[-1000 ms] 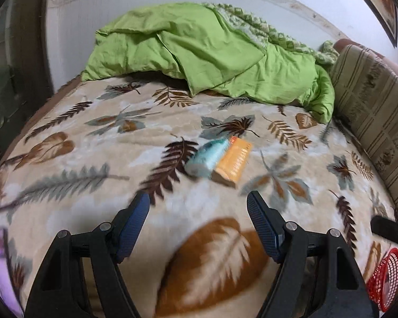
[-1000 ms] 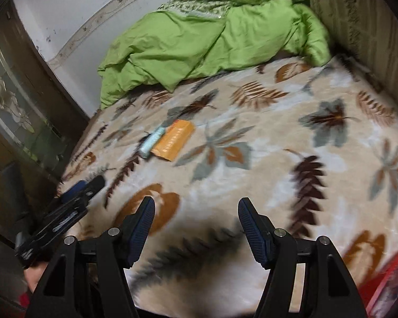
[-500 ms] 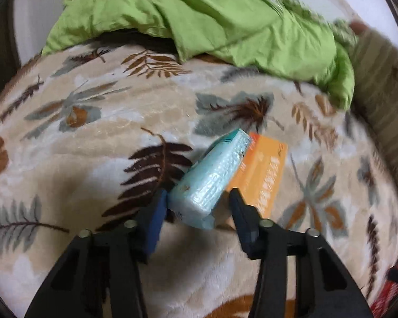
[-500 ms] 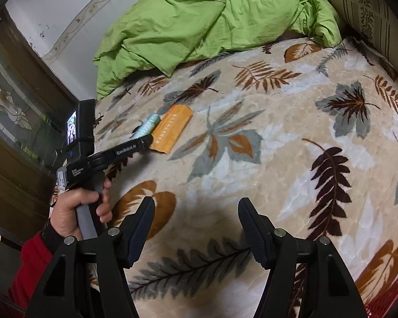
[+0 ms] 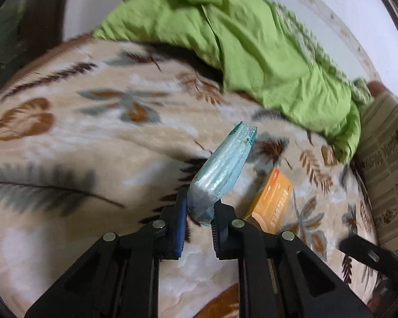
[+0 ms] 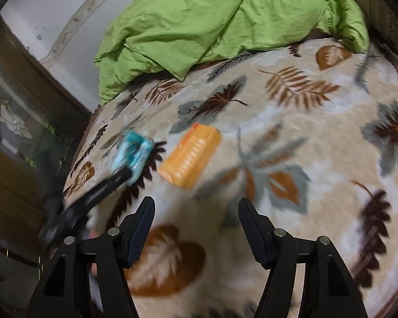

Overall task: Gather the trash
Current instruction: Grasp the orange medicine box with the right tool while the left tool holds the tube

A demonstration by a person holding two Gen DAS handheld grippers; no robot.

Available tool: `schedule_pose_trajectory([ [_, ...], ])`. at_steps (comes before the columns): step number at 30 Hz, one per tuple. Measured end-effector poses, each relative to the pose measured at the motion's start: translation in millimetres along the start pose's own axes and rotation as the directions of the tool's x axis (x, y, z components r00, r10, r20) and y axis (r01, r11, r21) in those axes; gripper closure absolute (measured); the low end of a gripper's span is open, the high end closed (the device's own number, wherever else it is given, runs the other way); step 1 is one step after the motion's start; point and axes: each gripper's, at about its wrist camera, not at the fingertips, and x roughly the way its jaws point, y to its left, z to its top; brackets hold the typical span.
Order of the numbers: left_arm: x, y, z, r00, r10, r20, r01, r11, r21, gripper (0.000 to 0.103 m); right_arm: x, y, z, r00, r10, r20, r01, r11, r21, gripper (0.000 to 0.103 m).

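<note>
We see the pale blue packet (image 5: 220, 175) pinched at its lower end by the left gripper (image 5: 199, 217), whose jaws are nearly closed, both pads pressing its sides. The packet stands tilted up and away from the blanket (image 5: 92, 137), its sealed top edge pointing toward the green duvet (image 5: 252, 39). There is dark print on that top edge, but we cannot read it.

Just beside the packet, to its right, the orange box (image 5: 274, 202) lies flat on the blanket. It carries rows of lettering too blurred for us to make out.

The right gripper (image 6: 196, 228) hangs above the blanket with its jaws standing wide apart and nothing between them; the orange box (image 6: 189, 155) lies ahead of it. White lettering runs along the left gripper's black body (image 6: 100, 192) in this view, blurred past reading.

The blanket around both items is open. The duvet is bunched at the far end, and a striped cushion (image 5: 387, 159) borders the bed on the right in the left wrist view.
</note>
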Motion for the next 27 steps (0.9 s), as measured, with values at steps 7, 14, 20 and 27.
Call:
schedule_pose_trajectory([
  [7,-14,24,3,0.996,0.058,0.065,-0.055,0.997,-0.047,0.088,81,18,34,0.990,-0.110,-0.083,0.113,0.993,0.035,0.034],
  [14,-5,28,4,0.996,0.059,0.060,-0.056,0.997,-0.047,0.088,125,35,48,0.956,-0.267,-0.120,0.268,0.963,-0.010,0.034],
  [20,-8,26,3,0.996,0.053,0.070,-0.051,0.998,-0.027,0.088,128,27,37,0.958,-0.258,-0.125,0.257,0.966,-0.027,0.038],
  [27,-20,-1,-9,0.997,0.028,0.077,-0.032,0.998,0.048,0.088,61,12,2,0.980,-0.197,-0.029,0.195,0.979,-0.062,0.047],
])
